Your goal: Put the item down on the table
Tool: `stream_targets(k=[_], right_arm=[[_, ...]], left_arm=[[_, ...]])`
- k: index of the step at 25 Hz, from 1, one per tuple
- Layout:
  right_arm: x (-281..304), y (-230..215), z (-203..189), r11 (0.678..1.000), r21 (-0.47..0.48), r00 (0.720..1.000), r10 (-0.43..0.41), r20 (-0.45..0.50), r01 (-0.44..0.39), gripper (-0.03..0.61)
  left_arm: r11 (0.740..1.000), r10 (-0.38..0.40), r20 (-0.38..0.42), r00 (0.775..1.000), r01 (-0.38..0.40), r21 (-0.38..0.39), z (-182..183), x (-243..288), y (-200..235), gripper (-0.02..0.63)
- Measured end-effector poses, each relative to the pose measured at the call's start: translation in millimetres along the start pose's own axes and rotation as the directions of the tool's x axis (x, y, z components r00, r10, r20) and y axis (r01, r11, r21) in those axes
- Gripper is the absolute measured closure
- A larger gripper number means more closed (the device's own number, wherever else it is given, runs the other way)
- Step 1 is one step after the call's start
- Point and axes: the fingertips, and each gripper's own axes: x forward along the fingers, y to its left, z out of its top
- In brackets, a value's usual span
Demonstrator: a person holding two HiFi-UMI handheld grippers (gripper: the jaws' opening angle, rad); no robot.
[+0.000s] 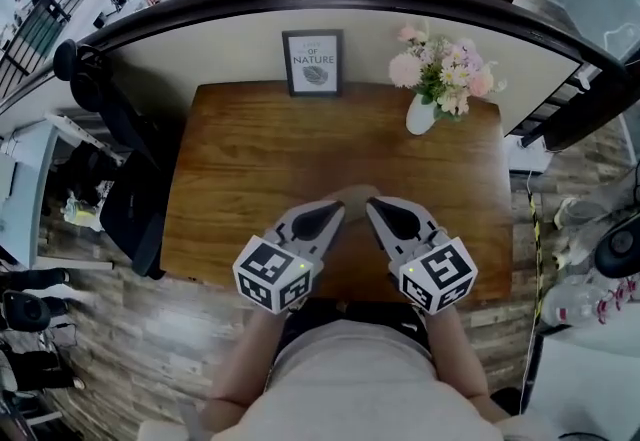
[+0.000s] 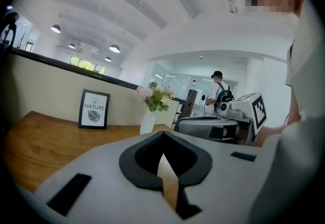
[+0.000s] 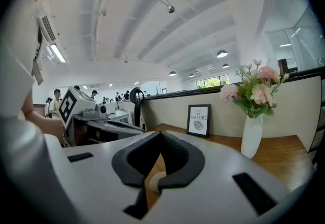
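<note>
The table (image 1: 250,159) is brown wood-grain, the vase (image 1: 421,116) white, the flowers (image 1: 445,69) pink.

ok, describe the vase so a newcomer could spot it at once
Find the wooden table pushed against the cream partition wall. Two things stand along its far edge: a framed print near the middle and the vase toward the far right corner. The vase is the white, upright one holding pink and cream flowers; the print is flat and dark-framed.
</note>
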Motion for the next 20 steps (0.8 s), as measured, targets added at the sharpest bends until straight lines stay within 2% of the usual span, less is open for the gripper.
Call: stream_targets(k=[14,20], right_arm=[[2,6,-15,1.0,0.027,0.999,0.004,-0.035,-0.003,0.569],[4,2,-23,0.999,0.035,0.999,-0.012,-0.045,0.013,0.569]], left_arm=[[1.0,-0.029,-0.06,0.998,0.028,-0.011,-16,7,-3,0.6],[0.999,-0.039,-0.089,0.995,0.04,0.009,-20,11,-2,0.6]])
